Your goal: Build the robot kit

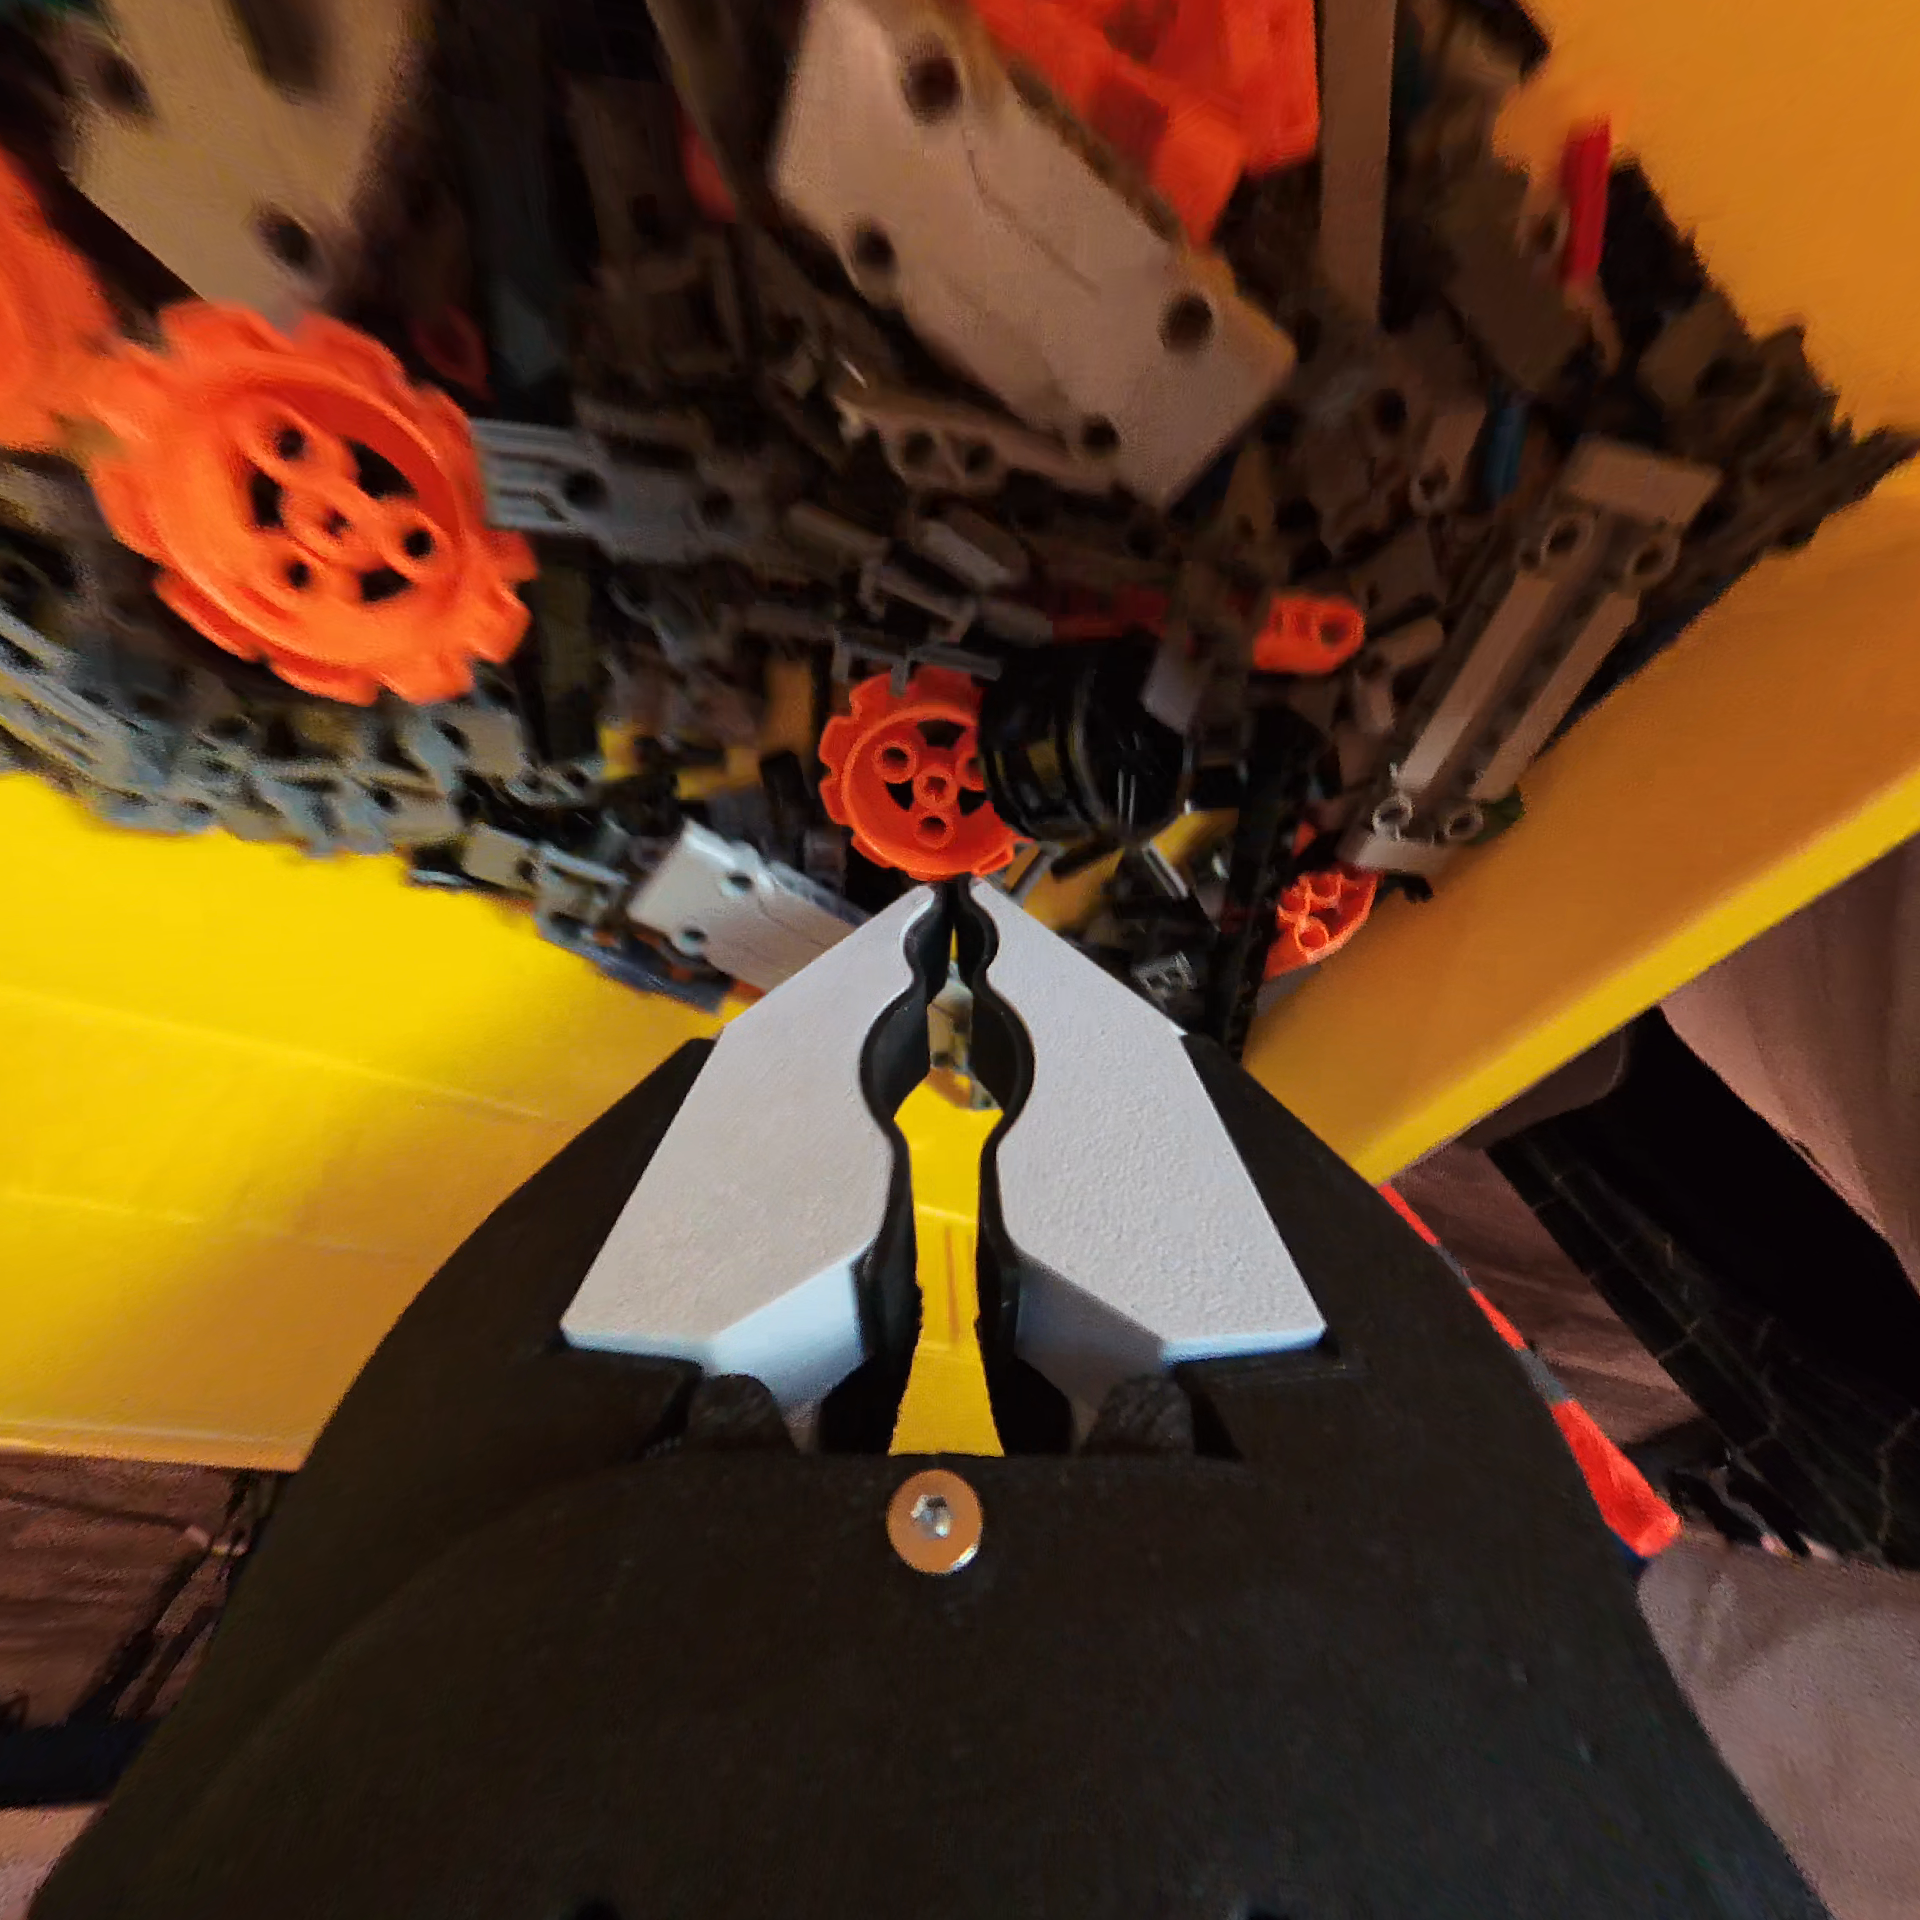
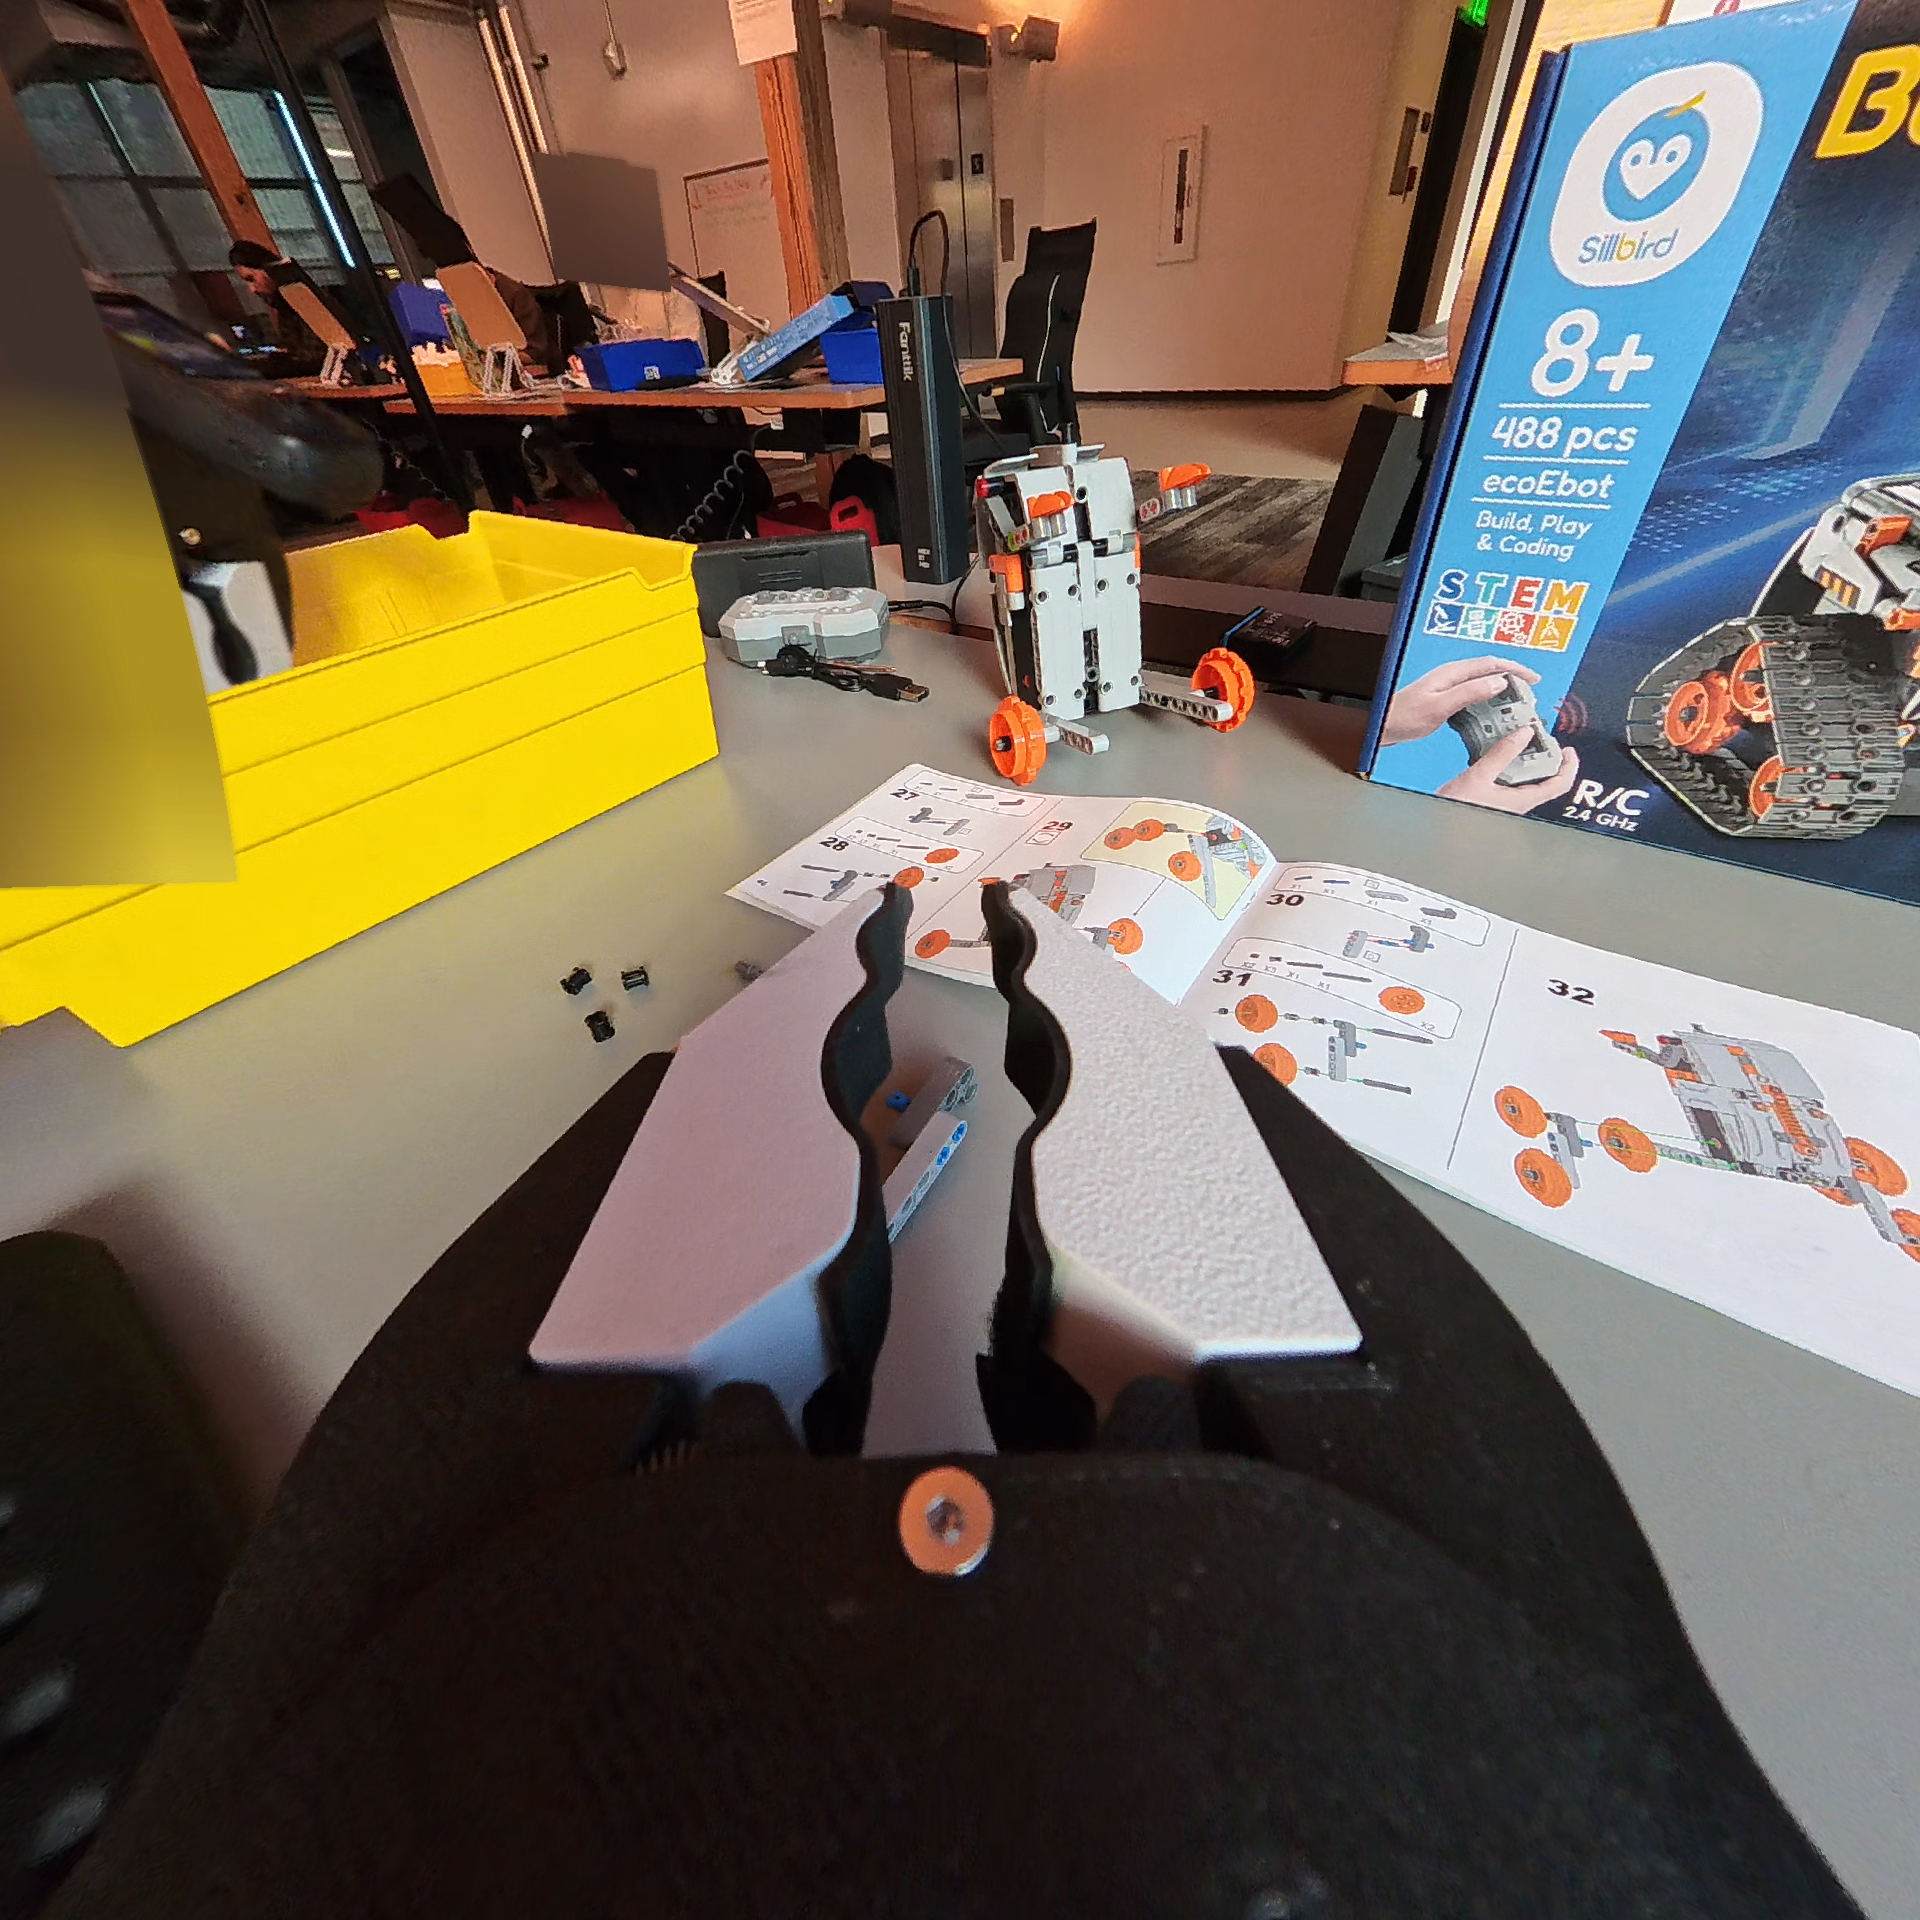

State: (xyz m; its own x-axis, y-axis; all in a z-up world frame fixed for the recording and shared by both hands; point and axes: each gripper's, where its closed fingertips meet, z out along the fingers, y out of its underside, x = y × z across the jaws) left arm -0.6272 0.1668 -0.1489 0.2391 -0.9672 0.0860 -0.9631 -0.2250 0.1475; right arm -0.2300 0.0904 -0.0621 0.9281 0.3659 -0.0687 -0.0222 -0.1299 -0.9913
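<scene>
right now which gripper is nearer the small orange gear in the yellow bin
Left. The left gripper has its tips at the small orange gear in the yellow bin; the right gripper hovers over the table outside it.

Left wrist view: aimed steeply down along the jaws, very near a heap of building parts (image 1: 935, 540) in a yellow bin (image 1: 312, 1091). Right wrist view: low over the grey counter (image 2: 416, 1195), facing level across an open booklet (image 2: 1558, 1091) into the room. Shared: the yellow bin (image 2: 468, 727).
</scene>
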